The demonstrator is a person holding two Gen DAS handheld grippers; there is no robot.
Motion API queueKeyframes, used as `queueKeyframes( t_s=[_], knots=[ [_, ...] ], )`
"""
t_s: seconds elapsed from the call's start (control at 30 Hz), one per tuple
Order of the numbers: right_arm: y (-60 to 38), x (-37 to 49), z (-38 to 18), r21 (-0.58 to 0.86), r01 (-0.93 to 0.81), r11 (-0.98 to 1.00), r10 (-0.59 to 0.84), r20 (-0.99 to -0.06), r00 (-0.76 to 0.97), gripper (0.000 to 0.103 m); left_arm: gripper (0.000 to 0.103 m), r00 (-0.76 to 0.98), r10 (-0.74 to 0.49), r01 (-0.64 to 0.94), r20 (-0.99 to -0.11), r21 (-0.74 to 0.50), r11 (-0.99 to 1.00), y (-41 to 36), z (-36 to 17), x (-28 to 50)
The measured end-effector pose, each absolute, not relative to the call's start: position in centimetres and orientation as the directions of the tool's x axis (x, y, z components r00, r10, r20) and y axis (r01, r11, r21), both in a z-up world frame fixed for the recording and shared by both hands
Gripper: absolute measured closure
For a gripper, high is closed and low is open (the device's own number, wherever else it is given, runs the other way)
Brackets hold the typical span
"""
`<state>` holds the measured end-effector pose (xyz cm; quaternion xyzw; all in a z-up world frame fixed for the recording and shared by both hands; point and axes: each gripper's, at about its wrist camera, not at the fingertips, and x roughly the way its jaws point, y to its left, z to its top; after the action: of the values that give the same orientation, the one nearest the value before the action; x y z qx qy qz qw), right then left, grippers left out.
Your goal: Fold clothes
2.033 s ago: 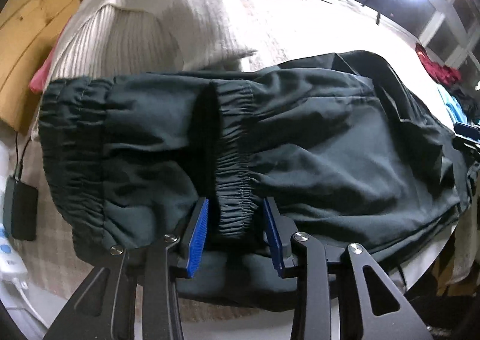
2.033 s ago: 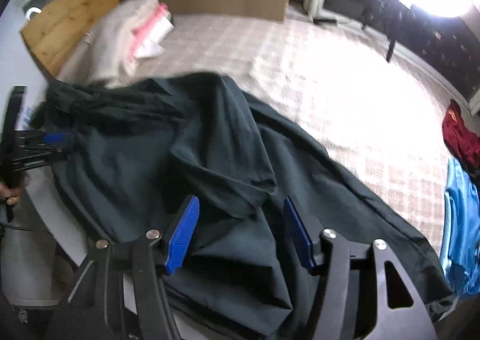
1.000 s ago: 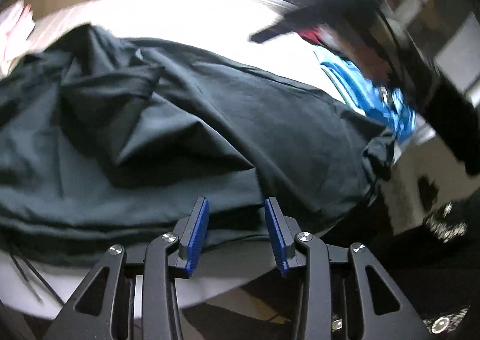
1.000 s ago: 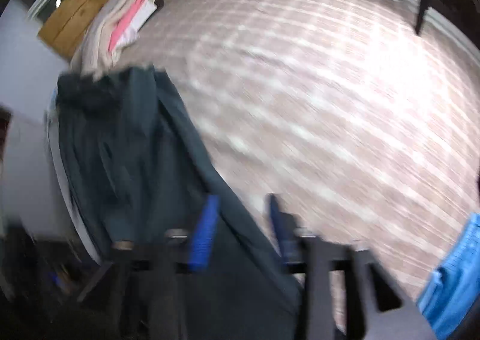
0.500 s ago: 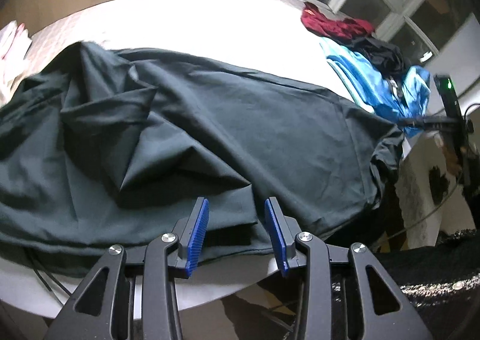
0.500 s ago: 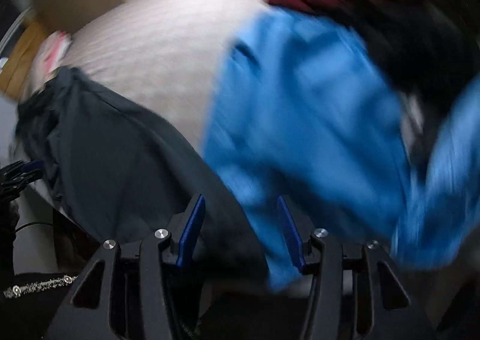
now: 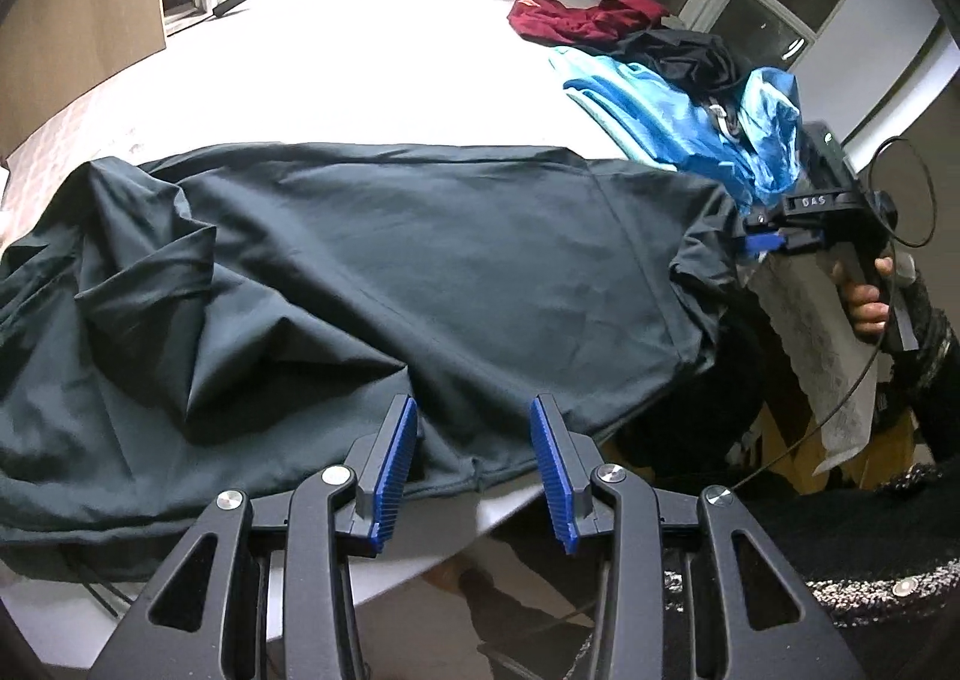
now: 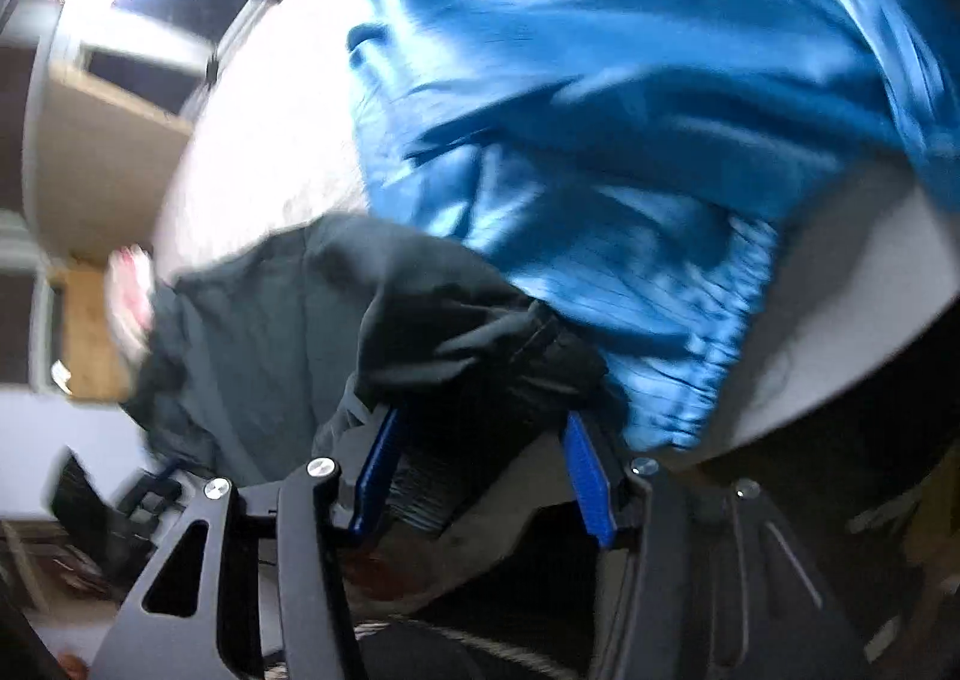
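Looking down at the bench (image 7: pixel 420 80), we've got the dark green garment (image 7: pixel 420 272) spread long across the near half, flat through the middle and pretty rumpled at its left end. Its near hem hangs just over the bench edge.

Our left tool (image 7: pixel 474 464) hovers right above that hem with its blue pads partly spread and nothing pinched between them; the cloth sits just past the tips.

Our right tool (image 8: pixel 480 464) is over at the garment's far right end. From its own camera we see a bunched fold of the dark fabric sitting between the blue pads while the jaws are closing in on it. That view is blurry, so we can't tell if the pads actually press the cloth yet. The left camera shows the tool at that corner too, with a hand (image 7: pixel 870 296) on its handle.

Just beyond that corner sits a pile: blue clothes (image 7: pixel 672 116), a black item (image 7: pixel 690 56) and a dark red one (image 7: pixel 582 17).
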<state>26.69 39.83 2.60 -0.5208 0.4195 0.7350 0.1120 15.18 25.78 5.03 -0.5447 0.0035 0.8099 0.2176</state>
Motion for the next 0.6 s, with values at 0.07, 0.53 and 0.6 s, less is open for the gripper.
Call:
queueKeyframes(
  t_s=[0.07,0.53,0.6],
  knots=[
    [38.7,26.2,3.5,0.495,-0.554,-0.669,-0.264,-0.856,-0.445,0.098,0.065,-0.315,0.344,-0.344,-0.885,-0.231,-0.91,25.2,4.9,15.5],
    [42.0,25.1,8.2,-0.146,-0.387,-0.911,0.242,-0.947,-0.211,0.098,0.065,-0.324,0.298,-0.246,-0.898,-0.224,-0.943,21.7,3.6,16.5],
    [41.9,24.4,7.7,-0.246,-0.379,-0.892,0.322,-0.934,-0.153,0.079,0.065,-0.328,0.282,-0.22,-0.902,-0.218,-0.951,21.0,3.4,16.5]
  ],
)
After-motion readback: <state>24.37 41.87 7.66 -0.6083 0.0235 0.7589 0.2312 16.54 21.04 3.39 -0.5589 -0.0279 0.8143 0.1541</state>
